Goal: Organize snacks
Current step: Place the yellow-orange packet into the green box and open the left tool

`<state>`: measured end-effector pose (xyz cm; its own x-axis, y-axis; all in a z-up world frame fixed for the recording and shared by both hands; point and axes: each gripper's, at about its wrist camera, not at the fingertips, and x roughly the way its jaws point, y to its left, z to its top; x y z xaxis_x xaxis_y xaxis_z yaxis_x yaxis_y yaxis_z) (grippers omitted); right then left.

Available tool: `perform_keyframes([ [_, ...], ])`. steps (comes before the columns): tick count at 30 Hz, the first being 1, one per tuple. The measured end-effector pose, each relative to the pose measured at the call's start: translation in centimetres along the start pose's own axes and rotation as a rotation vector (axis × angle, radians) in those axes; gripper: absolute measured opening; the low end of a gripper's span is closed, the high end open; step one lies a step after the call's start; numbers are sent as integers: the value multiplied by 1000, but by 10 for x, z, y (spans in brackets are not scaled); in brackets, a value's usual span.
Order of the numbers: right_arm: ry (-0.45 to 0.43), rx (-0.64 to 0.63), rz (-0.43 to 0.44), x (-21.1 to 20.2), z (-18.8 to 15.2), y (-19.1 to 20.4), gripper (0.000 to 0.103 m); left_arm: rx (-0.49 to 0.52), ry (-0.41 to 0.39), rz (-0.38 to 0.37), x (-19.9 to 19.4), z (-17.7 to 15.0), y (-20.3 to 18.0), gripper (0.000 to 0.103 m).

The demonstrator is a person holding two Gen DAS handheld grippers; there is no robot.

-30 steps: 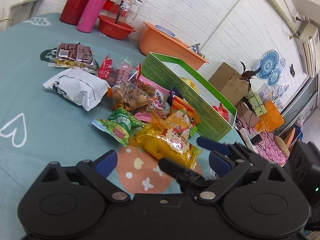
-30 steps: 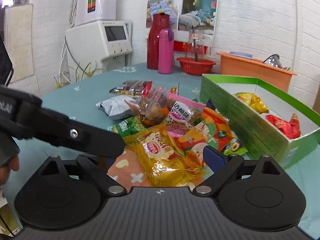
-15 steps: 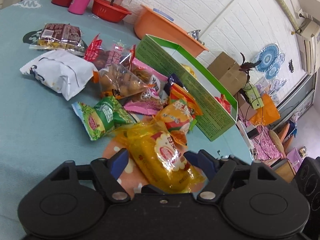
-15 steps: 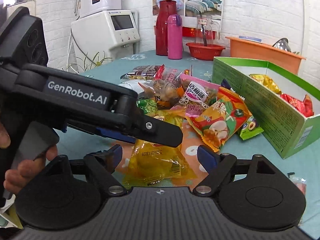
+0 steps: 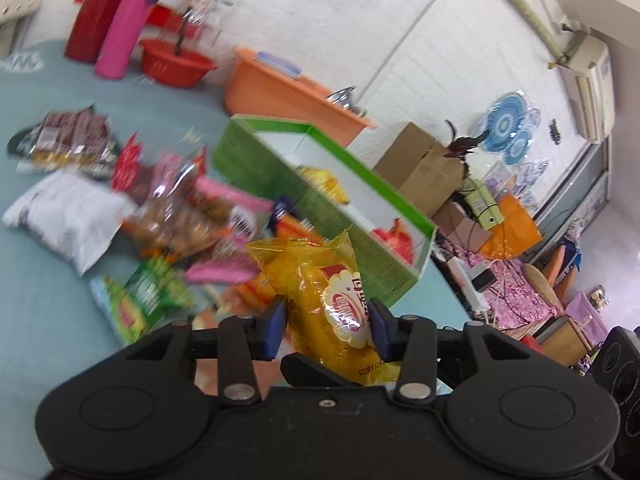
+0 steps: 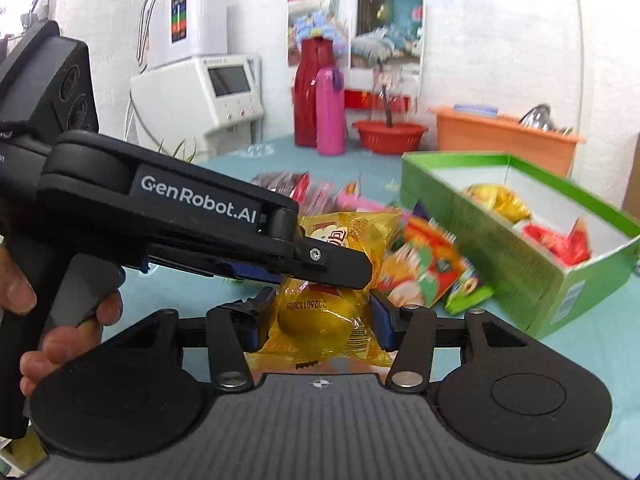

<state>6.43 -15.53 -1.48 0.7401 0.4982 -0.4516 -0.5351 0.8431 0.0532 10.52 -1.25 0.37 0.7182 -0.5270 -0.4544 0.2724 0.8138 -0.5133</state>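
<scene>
A yellow snack bag [image 5: 328, 304] is held by both grippers and lifted off the table. My left gripper [image 5: 326, 330] is shut on its middle. My right gripper [image 6: 322, 322] is shut on its lower end [image 6: 320, 320]. The left gripper's body crosses the right wrist view from the left, its fingers [image 6: 332, 266] over the bag. A green box [image 5: 320, 196] stands to the right, with a yellow packet [image 6: 500, 200] and a red packet [image 6: 560, 240] inside. Several snack packets [image 5: 172, 216] lie in a heap on the teal tablecloth left of the box.
A red thermos [image 6: 308, 92], a pink bottle [image 6: 330, 112], a red bowl [image 6: 390, 136] and an orange tub [image 6: 504, 136] stand at the table's far edge. A white machine [image 6: 200, 96] stands at the back left. The table's right edge drops to cardboard boxes [image 5: 420, 164].
Both grippers have closed on the yellow snack bag and raised it from the table. Half a second ago both were open with the bag lying between them.
</scene>
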Motion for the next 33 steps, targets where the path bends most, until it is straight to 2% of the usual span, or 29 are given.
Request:
perform_keyframes([
  [11,-128,3,-139,-10,37,-59,84,135,-28,-107,56,56,-51,59],
  [17,-134,7,-203,2,50,-92,84,158,-3,-133,99,78,-63,59],
  [26,-102,10,-232,34,57,-128,84,137,39,-134,152,99,-49,60],
  [27,-95,10,-233,40,56,-131,84,136,46,-126,157,98,-45,62],
  [28,-86,9,-234,45,55,-133,85,137,56,-110,162,98,-42,81],
  [29,-70,6,-243,51,53,-135,90,135,63,-98,166,96,-39,95],
  [30,-46,0,-257,57,52,-137,103,126,67,-75,168,94,-35,103],
  [33,-16,-7,-291,60,45,-138,103,130,55,-38,167,89,-28,103],
])
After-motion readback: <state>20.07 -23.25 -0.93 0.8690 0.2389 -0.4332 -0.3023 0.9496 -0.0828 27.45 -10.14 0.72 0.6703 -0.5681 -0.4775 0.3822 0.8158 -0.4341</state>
